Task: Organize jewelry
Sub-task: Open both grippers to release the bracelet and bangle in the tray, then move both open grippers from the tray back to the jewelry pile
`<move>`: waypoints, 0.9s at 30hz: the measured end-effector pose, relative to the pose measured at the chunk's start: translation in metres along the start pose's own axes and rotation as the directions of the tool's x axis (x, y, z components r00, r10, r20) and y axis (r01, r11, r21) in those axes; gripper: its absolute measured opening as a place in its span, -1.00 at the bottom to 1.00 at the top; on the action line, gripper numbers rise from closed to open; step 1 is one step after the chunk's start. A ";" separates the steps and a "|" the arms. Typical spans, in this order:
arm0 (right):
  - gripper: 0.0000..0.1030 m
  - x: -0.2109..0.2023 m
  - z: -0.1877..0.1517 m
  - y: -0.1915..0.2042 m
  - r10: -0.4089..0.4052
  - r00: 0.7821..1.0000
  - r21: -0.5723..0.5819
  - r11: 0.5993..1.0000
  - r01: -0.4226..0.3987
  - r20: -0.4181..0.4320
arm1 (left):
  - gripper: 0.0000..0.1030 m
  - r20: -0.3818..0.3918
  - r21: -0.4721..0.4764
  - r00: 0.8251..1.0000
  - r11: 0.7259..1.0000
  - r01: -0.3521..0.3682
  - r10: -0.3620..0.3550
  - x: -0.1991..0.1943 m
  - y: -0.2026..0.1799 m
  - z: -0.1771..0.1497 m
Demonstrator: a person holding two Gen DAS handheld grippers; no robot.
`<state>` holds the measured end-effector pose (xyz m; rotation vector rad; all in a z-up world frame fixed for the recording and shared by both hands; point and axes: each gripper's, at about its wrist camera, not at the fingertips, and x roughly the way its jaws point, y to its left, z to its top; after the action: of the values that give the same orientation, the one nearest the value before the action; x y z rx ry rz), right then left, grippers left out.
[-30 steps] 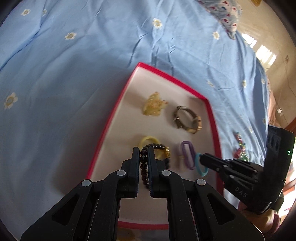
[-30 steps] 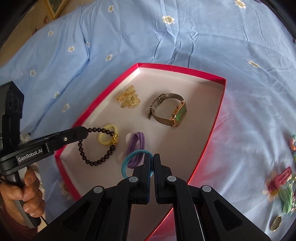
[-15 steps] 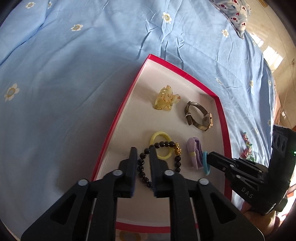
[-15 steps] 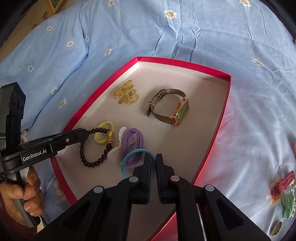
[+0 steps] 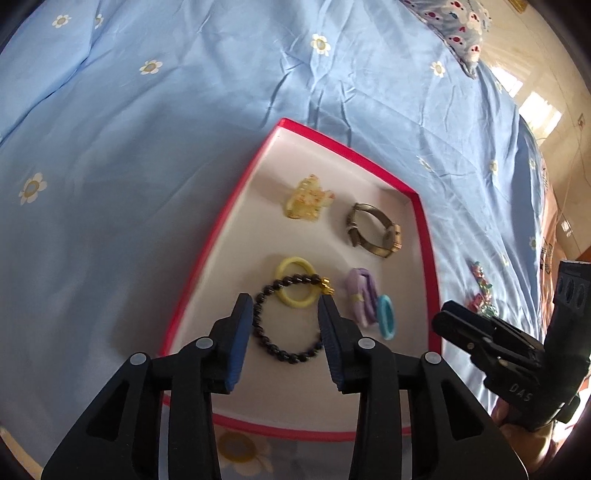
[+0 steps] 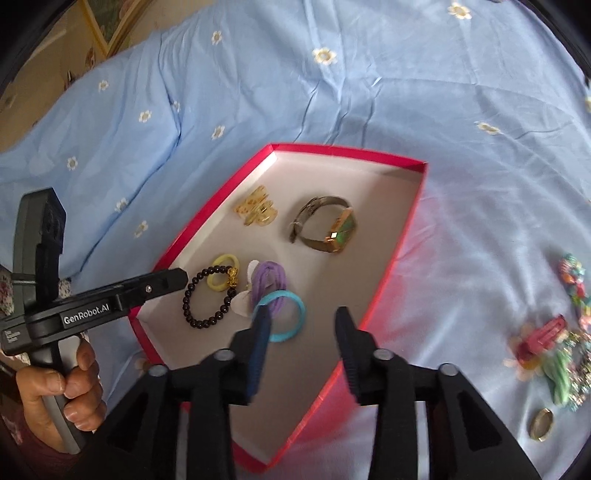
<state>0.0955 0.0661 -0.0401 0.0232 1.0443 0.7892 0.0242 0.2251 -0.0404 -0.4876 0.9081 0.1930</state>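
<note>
A red-rimmed tray (image 5: 421, 206) (image 6: 399, 243) with a white floor lies on the blue bedspread. In it lie a black bead bracelet (image 5: 286, 326) (image 6: 207, 299), a yellow ring tie (image 5: 295, 288) (image 6: 221, 277), a purple hair tie (image 5: 360, 295) (image 6: 271, 280), a blue hair tie (image 5: 386, 321) (image 6: 284, 317), a yellow claw clip (image 5: 308, 205) (image 6: 256, 210) and a wristwatch (image 5: 373, 234) (image 6: 327, 229). My left gripper (image 5: 284, 306) is open just above the bracelet. My right gripper (image 6: 303, 317) is open just above the blue tie.
A heap of colourful loose jewelry (image 6: 554, 339) and a gold ring (image 6: 541, 430) lie on the bedspread right of the tray. A patterned pillow (image 5: 454, 22) lies at the far end. The bed's right edge shows floor (image 5: 535, 92).
Both grippers have opened. The left let the bead bracelet go onto the tray floor and the right let the blue hair tie go beside the purple one. Both pulled back slightly.
</note>
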 end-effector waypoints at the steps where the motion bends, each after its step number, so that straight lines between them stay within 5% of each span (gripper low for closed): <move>1: -0.22 -0.007 -0.002 -0.004 -0.003 1.000 0.009 1.000 0.003 0.013 | -0.32 -0.001 0.002 1.000 1.000 0.004 -0.004 -0.001 -0.003 -0.001; 27: -0.21 -0.115 -0.071 -0.124 -0.191 0.976 0.253 0.954 0.161 0.102 | -0.26 -0.097 0.204 0.985 0.966 0.159 -0.142 0.009 -0.132 -0.034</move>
<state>0.0817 -0.1168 -0.0366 0.1850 1.0034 0.4875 0.0532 0.0927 -0.0229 -0.3662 0.9549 -0.0626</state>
